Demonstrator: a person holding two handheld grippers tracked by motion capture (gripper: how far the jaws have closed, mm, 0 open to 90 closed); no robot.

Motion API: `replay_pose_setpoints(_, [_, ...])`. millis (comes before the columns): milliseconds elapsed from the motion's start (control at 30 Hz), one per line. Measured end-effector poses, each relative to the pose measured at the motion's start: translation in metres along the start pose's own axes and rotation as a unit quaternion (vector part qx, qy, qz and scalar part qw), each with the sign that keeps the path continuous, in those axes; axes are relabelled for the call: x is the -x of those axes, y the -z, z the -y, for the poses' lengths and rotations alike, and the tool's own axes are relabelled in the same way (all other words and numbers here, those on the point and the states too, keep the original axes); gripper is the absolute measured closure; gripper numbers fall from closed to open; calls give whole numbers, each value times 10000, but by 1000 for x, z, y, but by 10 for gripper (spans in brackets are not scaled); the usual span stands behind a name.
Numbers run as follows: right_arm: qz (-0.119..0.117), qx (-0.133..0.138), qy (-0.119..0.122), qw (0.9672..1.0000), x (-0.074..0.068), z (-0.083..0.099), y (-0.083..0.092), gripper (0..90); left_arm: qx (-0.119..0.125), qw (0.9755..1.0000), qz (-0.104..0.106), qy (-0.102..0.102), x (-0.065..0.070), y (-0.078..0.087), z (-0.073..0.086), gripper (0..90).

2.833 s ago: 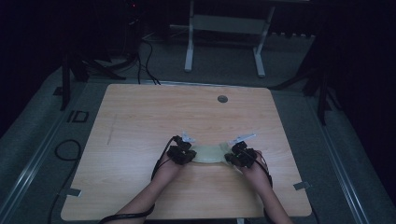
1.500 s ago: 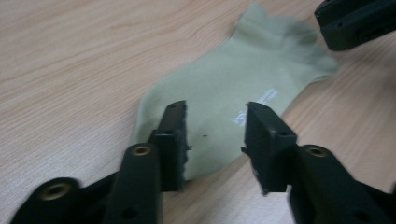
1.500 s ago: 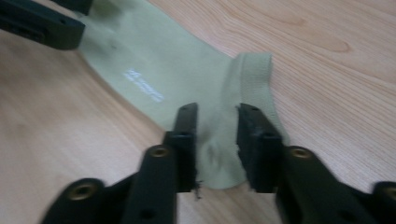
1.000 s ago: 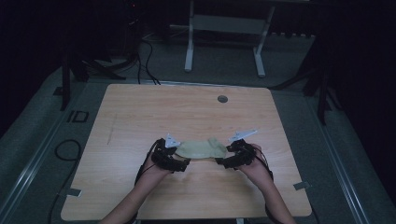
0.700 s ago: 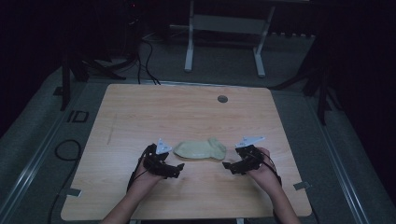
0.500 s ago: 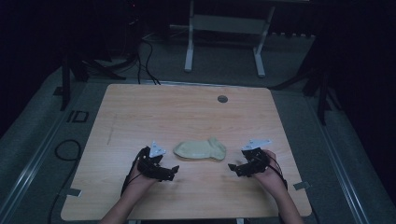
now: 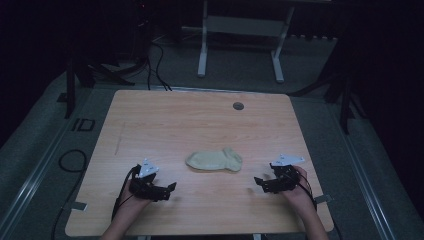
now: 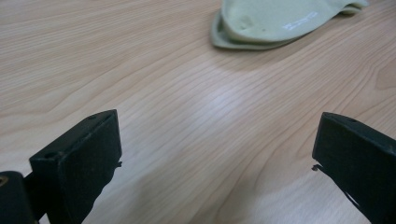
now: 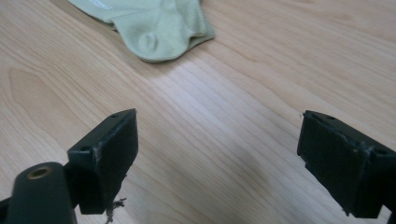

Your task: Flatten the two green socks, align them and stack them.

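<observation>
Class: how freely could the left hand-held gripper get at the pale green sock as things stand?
Probably freely. The left hand-held gripper is open, with bare table between it and the sock, which lies flat with nothing on it.

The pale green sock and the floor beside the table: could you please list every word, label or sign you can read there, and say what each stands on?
"ID": dark letters on the grey floor left of the light wooden table.
A short pale woven mark on the folded pale green sock, seen in the left gripper view: too small and blurred to read.
A trace of pale marking at the sock's edge in the right gripper view: unreadable.
No other text.
</observation>
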State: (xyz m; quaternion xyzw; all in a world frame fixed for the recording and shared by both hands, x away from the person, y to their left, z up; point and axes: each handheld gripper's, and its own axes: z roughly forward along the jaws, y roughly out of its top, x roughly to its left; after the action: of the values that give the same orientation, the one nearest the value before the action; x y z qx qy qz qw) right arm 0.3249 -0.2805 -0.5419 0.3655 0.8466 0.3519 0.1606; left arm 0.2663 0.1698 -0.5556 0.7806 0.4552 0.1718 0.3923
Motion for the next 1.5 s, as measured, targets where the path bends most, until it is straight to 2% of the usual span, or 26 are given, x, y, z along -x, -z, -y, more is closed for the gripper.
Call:
replay_pose_setpoints(67, [58,57,-4,10000,1,3,3,125,28,10000,-6,70,-2,5,5,14])
replay_pose_setpoints(167, [125,90,-8,9999,3,9,8,125,24,9999,-133,50,-5,12,12,14])
replay_pose_setpoints(267, [182,124,-72,9997,5,13,10,125,48,9999,-140,83,-8,17,16,14])
replay_pose_setpoints(300, [194,129,-94,9997,6,15,11,125,80,9997,-236,47,-10,21,21,14])
replay_pose_setpoints(400, [240,147,-204,9994,9,23,16,124,113,9993,-276,221,-14,27,28,17])
replay_pose_setpoints(633, [419,185,-367,9983,9,36,27,124,95,9986,-392,331,-25,40,40,17])
replay_pose_setpoints(700, [508,191,-371,9978,9,41,29,125,158,9981,-453,377,-28,44,43,17])
replay_pose_setpoints(867, [678,308,-559,9957,11,53,36,125,212,9965,-629,501,-33,53,51,17])
replay_pose_setpoints(1000, [977,414,-777,9913,15,66,42,125,282,9954,-721,563,-38,58,58,17])
replay_pose_setpoints(1067, [1182,443,-902,9879,17,71,45,125,348,9945,-803,574,-40,62,61,17])
replay_pose_setpoints(1133, [1233,438,-970,9866,19,73,46,125,395,9936,-856,626,-42,66,63,17])
replay_pose_setpoints(1200, [1407,412,-1198,9819,23,78,48,126,414,9925,-919,688,-44,69,64,17])
replay_pose_setpoints(1333, [1750,502,-1358,9739,28,82,52,126,412,9897,-1182,696,-48,73,66,17])
replay_pose_setpoints(1433, [1780,611,-1387,9723,31,83,54,125,483,9865,-1305,864,-51,74,70,17])
replay_pose_setpoints(1500, [1763,677,-1422,9716,33,84,55,126,476,9848,-1411,895,-52,74,71,17])
